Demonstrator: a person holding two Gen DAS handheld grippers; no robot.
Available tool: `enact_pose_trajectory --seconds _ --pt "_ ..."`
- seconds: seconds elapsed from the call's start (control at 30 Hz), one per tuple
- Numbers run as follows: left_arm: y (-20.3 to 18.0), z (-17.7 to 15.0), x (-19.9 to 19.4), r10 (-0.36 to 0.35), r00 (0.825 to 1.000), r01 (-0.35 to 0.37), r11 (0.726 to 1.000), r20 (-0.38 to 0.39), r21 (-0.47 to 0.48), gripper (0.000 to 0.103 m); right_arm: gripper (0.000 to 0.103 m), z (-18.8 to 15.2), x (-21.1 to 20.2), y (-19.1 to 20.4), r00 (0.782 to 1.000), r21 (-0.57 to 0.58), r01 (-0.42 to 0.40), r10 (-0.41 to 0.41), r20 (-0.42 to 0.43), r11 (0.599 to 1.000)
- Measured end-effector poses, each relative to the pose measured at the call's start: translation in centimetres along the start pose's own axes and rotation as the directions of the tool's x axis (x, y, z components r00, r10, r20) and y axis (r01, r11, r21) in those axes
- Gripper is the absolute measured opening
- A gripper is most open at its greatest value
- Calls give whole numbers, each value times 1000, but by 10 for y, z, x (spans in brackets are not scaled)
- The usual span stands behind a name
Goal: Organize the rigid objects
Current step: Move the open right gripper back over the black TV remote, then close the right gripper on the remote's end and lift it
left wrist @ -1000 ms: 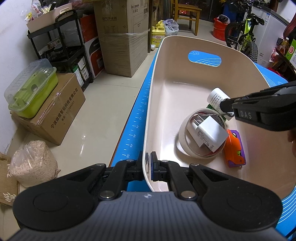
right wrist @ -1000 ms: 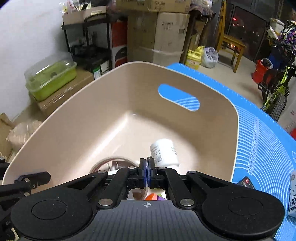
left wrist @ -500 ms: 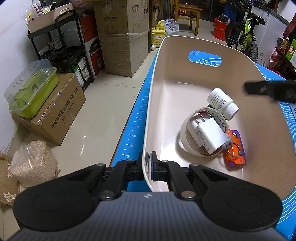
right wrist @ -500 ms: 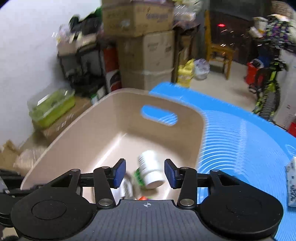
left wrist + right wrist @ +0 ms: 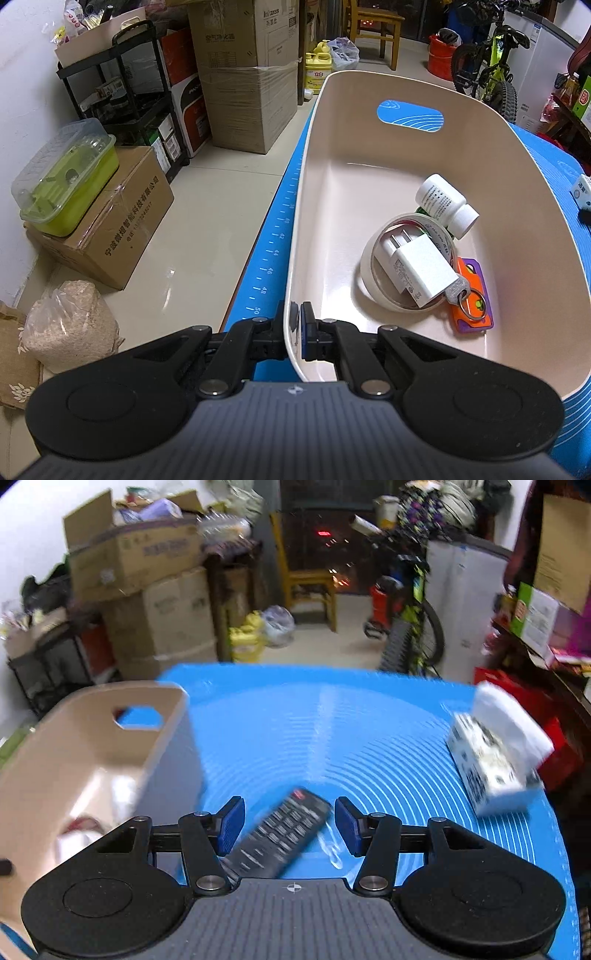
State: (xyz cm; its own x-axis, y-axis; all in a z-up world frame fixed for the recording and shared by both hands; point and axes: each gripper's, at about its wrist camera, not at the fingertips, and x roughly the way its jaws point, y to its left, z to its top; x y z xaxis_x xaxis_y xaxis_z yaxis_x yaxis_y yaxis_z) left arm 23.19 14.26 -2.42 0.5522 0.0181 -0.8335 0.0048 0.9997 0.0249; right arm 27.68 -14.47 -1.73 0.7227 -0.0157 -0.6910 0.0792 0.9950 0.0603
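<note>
I see the black remote control (image 5: 284,836) lying on the blue mat (image 5: 369,738) low in the centre of the right wrist view, its long axis running from lower left to upper right, the end with the red button pointing to the upper right. It sits between the blue pads of my right gripper (image 5: 290,825), whose jaws are opening; neither pad touches it as far as I can tell. The remote's lower end is hidden behind the gripper body, and the whole view is smeared with blur, so I cannot read its keys.

To the left stands the beige bin (image 5: 92,746), just beside the remote's near end. A patterned tissue box (image 5: 495,760) lies well apart at the right edge of the mat.

In the left wrist view my left gripper (image 5: 295,325) is pinching the near rim of the bin (image 5: 535,221), one pad inside the wall and one outside. Inside lie a white pill bottle (image 5: 445,205), a roll of tape (image 5: 369,266), a white charger plug (image 5: 421,271) resting on that roll, and an orange and purple key tag (image 5: 474,306) with a ring. Something green under the bottle is too hidden to name.
</note>
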Motion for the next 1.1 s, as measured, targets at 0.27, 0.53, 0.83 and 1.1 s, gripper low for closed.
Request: enact_pose_trajectory --seconds 0.27,0.53,0.83,1.1 --pt "-2 0 -1 7 1000 -7 1000 -2 3 7 69 -24 40 4 997 19 -23 24 -75 1000" --pt "-3 0 0 8 1000 -8 1000 -2 5 7 81 -28 62 23 997 28 -19 21 -79 999" --pt "-3 0 0 11 1000 -11 1000 -3 8 7 96 -33 84 29 991 15 61 -59 -118 998" --pt "-4 0 0 13 1000 -12 1000 -2 8 7 100 -34 84 31 986 -18 108 -109 -126 994"
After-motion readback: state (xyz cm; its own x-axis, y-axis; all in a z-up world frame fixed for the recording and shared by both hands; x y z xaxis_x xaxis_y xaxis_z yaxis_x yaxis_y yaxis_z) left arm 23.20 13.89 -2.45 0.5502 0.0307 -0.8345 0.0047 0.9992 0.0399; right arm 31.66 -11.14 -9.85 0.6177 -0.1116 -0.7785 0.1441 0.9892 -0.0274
